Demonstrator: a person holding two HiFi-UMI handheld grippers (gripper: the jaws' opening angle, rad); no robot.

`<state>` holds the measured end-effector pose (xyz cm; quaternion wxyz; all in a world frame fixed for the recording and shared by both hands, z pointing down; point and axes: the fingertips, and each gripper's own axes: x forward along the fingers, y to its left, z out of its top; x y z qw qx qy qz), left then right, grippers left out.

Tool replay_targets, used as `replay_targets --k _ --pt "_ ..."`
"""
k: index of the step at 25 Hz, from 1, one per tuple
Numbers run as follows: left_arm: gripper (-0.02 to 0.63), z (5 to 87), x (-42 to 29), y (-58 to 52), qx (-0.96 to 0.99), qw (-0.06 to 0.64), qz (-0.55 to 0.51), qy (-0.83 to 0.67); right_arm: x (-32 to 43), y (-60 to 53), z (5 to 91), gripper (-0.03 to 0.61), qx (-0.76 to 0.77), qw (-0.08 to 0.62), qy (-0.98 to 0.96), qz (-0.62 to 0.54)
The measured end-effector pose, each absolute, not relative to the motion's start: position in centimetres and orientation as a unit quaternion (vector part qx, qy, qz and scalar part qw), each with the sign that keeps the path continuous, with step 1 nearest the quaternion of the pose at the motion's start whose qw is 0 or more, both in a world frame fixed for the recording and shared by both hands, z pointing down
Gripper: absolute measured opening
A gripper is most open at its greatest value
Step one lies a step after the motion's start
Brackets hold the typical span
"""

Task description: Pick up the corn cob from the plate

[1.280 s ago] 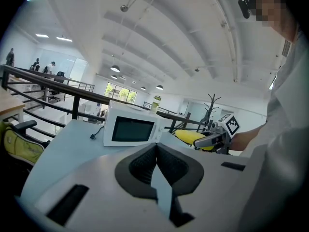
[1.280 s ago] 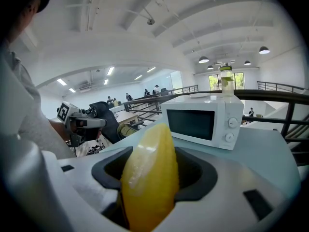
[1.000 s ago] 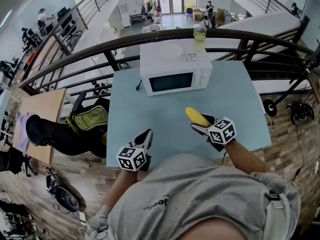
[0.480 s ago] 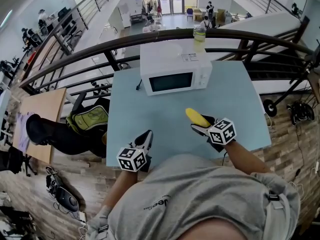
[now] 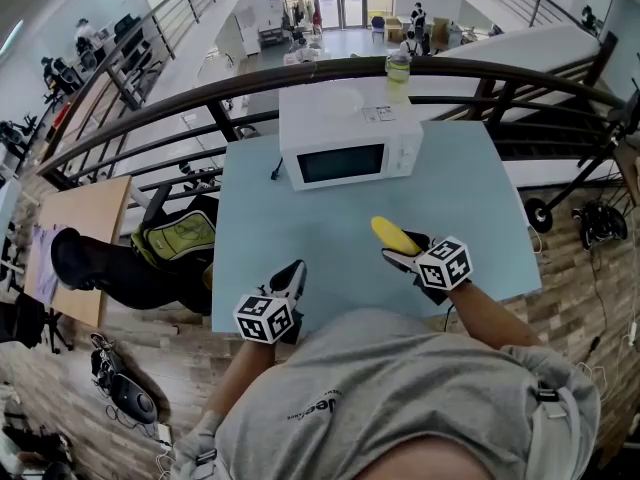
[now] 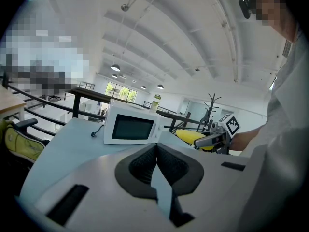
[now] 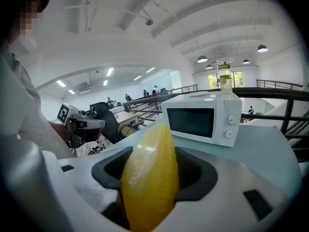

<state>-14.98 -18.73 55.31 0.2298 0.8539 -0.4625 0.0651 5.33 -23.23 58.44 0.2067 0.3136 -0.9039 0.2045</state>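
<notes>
A person in a grey shirt point(image 5: 400, 398) stands at a pale blue table point(image 5: 300, 218) on an upper landing, a pair of tongs in each hand. The right tongs point(image 5: 398, 246) are clamped on the yellow corn cob point(image 5: 392, 232), their dark pads pressing on either side of it; the right gripper view shows the cob filling the gap and jutting forward past the tips. In the head view the cob sits over the right half of the table, near the front edge, with its free end aimed up and left toward a white microwave point(image 5: 350, 138). The microwave stands well apart from it at the back of the table, door toward the person; a clear bottle point(image 5: 399, 70) of yellowish liquid stands upright on its top, toward the right end. The left tongs point(image 5: 292, 273) sit near the table's front edge, left of the cob and apart from it; the left gripper view shows their pads brought together at the tip with nothing between them. A dark curved railing point(image 5: 200, 93) runs behind the table. A green and black backpack point(image 5: 185, 236) lies just beside the table's left edge.
</notes>
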Motion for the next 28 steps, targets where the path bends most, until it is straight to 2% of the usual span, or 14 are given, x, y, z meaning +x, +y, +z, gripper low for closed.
replay_targets --k 28 --pt "0.018 55.04 -15.07 -18.77 0.853 0.228 0.07 -0.464 5.75 -23.42 58.34 0.273 0.317 0.207 -0.903 0.203"
